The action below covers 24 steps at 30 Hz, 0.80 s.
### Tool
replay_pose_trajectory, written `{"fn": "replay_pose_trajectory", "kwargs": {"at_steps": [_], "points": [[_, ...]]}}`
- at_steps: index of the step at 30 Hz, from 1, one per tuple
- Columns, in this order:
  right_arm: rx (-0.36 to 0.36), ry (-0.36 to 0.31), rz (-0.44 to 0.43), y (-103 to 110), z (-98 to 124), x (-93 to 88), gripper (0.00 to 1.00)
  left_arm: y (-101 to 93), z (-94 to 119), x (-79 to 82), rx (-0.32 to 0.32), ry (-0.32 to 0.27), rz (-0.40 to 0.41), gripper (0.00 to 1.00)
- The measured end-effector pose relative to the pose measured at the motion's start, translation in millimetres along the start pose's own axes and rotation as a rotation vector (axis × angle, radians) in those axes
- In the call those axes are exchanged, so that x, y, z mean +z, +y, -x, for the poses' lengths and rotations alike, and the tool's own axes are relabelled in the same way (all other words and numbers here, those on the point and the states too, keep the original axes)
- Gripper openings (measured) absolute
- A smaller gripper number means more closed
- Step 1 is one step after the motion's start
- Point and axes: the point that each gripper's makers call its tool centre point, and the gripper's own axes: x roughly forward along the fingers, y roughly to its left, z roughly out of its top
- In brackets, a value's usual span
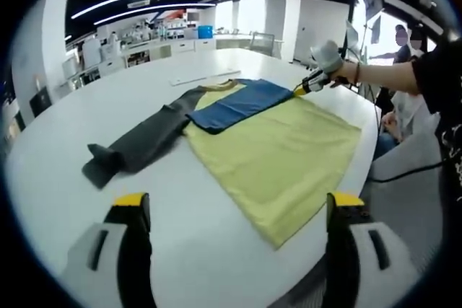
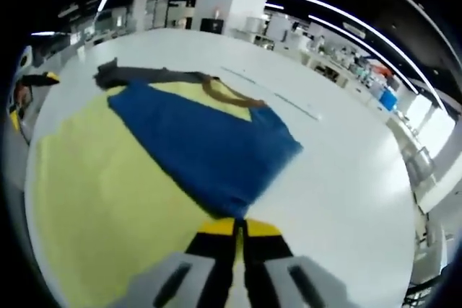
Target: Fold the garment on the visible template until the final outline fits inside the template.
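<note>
The garment lies on a large yellow sheet [image 1: 281, 153] on the white table [image 1: 65, 135]. Its blue body [image 1: 238, 102] is folded at the sheet's far corner. A dark grey sleeve [image 1: 141, 142] trails off the sheet to the left. My left gripper [image 1: 238, 203] hovers open over the near table edge, well short of the cloth. My right gripper [image 1: 309, 83], held by a gloved hand, is at the blue part's far right corner. In the right gripper view its jaws [image 2: 240, 226] are shut on the near edge of the blue cloth [image 2: 202, 142], with the brown collar [image 2: 231, 95] beyond.
A thin white strip [image 1: 206, 77] lies on the table beyond the garment. A person [image 1: 404, 41] stands past the table's right edge, and a black cable [image 1: 404, 172] hangs there. Benches and shelves [image 1: 144, 41] line the far wall.
</note>
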Motion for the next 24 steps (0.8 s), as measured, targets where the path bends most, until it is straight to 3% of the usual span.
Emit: {"fn": "replay_pose_trajectory", "kwargs": {"at_steps": [14, 24], "points": [[-0.009, -0.008, -0.149, 0.1, 4.6, -6.4, 0.00, 1.2, 1.8, -4.4, 0.000, 0.016, 0.003, 0.99], [-0.036, 0.007, -0.137, -5.3, 3.0, -11.3, 0.00, 2.9, 2.2, -4.3, 0.005, 0.016, 0.005, 0.99]]}}
